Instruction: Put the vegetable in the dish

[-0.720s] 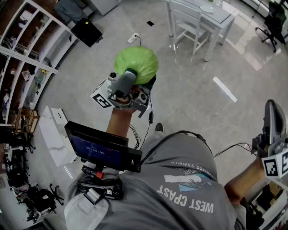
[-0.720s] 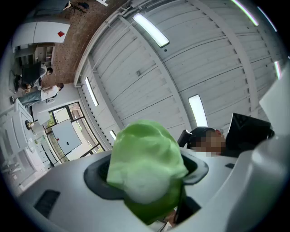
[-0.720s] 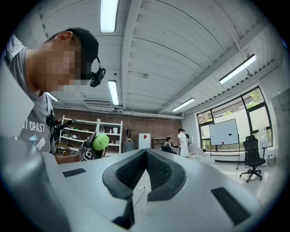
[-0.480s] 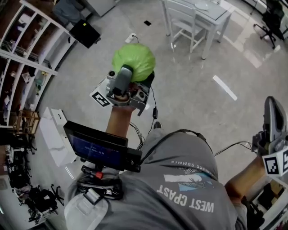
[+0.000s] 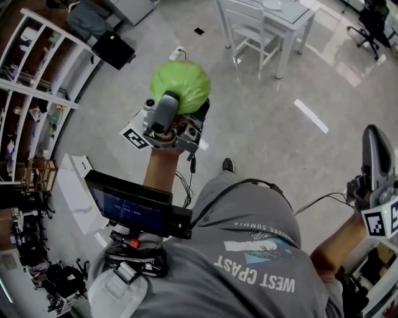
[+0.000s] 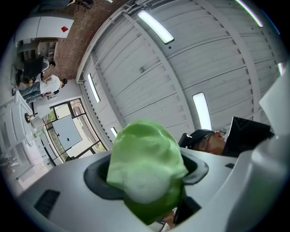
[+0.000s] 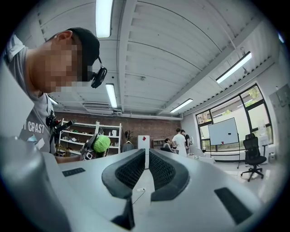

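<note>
A round green cabbage (image 5: 181, 82) is held up in the air over the floor, in front of the person's chest. My left gripper (image 5: 185, 107) is shut on it, one jaw on each side. In the left gripper view the cabbage (image 6: 144, 156) fills the gap between the grey jaws and points toward the ceiling. My right gripper (image 5: 375, 149) hangs low at the far right edge, its jaws together with nothing between them (image 7: 147, 168). In the right gripper view the cabbage (image 7: 102, 143) shows small at the left.
A white table (image 5: 292, 18) with a white chair (image 5: 249, 28) stands at the top. Open shelves (image 5: 37, 93) line the left side. A screen rig (image 5: 134, 205) is strapped to the person's chest. Cables trail on the grey floor (image 5: 267, 130).
The left gripper with the cabbage has drifted a little up and to the left. The table and chair have slid toward the top edge. A shoe now shows below the gripper.
</note>
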A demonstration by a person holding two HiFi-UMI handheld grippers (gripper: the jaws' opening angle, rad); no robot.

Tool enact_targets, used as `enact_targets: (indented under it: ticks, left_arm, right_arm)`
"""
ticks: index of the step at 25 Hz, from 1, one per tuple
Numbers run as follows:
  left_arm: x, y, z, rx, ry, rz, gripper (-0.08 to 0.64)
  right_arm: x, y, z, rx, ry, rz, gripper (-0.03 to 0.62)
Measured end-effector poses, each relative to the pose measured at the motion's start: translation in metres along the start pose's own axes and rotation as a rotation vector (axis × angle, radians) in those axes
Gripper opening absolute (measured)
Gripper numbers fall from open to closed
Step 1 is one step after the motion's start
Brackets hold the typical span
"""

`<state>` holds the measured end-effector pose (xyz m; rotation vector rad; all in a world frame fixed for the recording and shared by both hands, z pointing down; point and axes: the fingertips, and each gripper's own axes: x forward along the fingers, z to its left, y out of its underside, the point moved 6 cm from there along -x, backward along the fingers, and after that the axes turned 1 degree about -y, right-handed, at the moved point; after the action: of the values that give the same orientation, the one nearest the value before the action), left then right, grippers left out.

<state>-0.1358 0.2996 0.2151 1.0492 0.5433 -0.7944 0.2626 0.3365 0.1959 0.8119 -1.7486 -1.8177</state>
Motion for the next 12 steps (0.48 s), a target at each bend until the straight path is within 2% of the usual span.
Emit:
enact_targets:
  ticks: [3,8,12]
  left_arm:
    - [-0.003,-0.019,0.029,-0.026,0.004,-0.002,0.322]
    - [-0.007,-0.021,0.045,-0.062,0.015,0.013,0.322]
    - [-0.014,-0.047,0.064,-0.052,0.030,0.051,0.322]
  right_arm:
    - [0.032,0.001,-0.004,-0.003,0.020,0.016,0.009]
    - [0.036,0.007,0.003,-0.001,0.059,0.015,0.009]
    - [0.066,0.007,0.012,-0.009,0.095,0.009,0.009]
